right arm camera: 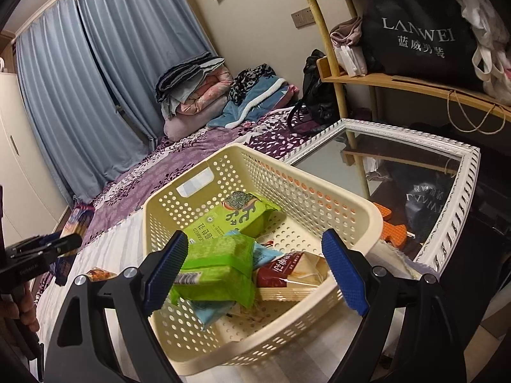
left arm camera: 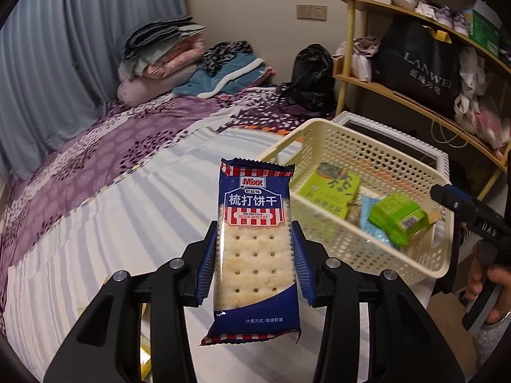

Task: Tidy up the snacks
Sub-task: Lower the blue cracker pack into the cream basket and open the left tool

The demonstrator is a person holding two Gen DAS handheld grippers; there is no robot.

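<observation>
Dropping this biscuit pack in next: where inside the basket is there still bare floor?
Bare floor shows in the basket along its far right wall, beyond the seaweed pack. The near half is crowded: green packet atop blue and red ones.

The right hand-held gripper [right arm camera: 255,274], its blue-padded fingers [right arm camera: 166,271] spread wide, hovers over a cream perforated basket [right arm camera: 319,191] on a bed [right arm camera: 134,172], above a green snack packet [right arm camera: 220,268] lying atop other snack packs inside, with a white-framed mirror [right arm camera: 447,223] just beside the basket.

Black gripper [left arm camera: 254,255] arms, ribbed blue pads [left arm camera: 206,265], silver screws [left arm camera: 176,263].
</observation>
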